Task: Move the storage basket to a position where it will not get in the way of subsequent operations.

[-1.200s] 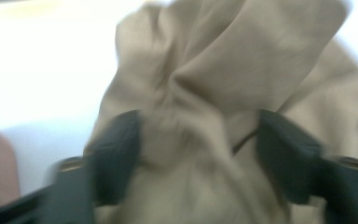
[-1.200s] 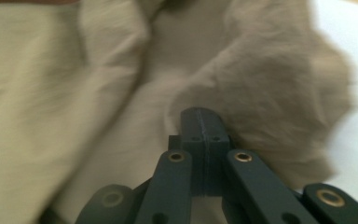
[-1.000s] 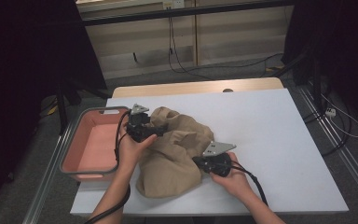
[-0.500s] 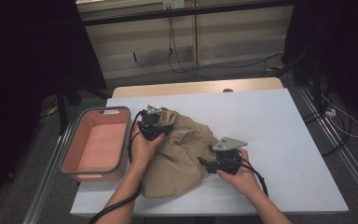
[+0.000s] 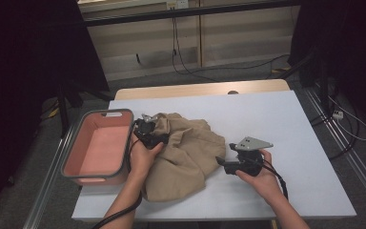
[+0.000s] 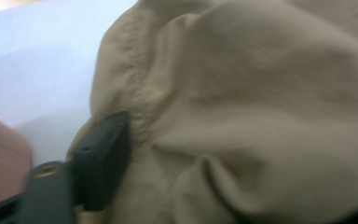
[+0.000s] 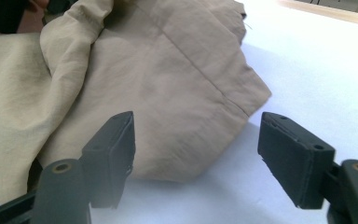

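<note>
A crumpled tan garment point(image 5: 186, 152) lies on the white table point(image 5: 290, 124), left of the middle. My left gripper point(image 5: 163, 139) is pushed into the garment's upper left folds. Its jaws have just been opening. In the left gripper view one black finger point(image 6: 100, 163) lies against the cloth point(image 6: 242, 116), which bulges across the gap and hides the other finger. My right gripper point(image 5: 219, 162) hovers just off the garment's right edge. Its jaws have just been opening too and stand wide. In the right gripper view point(image 7: 196, 123) nothing is between them, and the garment's hem point(image 7: 177, 107) lies just ahead.
A salmon bin with a grey rim point(image 5: 100, 113) stands at the table's left edge, close to my left hand; its corner point(image 6: 0, 163) is in the left gripper view. The table's right half is bare white surface. Cables run over the floor behind the table.
My right gripper has let go of the cloth, opened, and drawn back to the right off the garment. My left gripper has shifted right and sunk lower into the folds.
</note>
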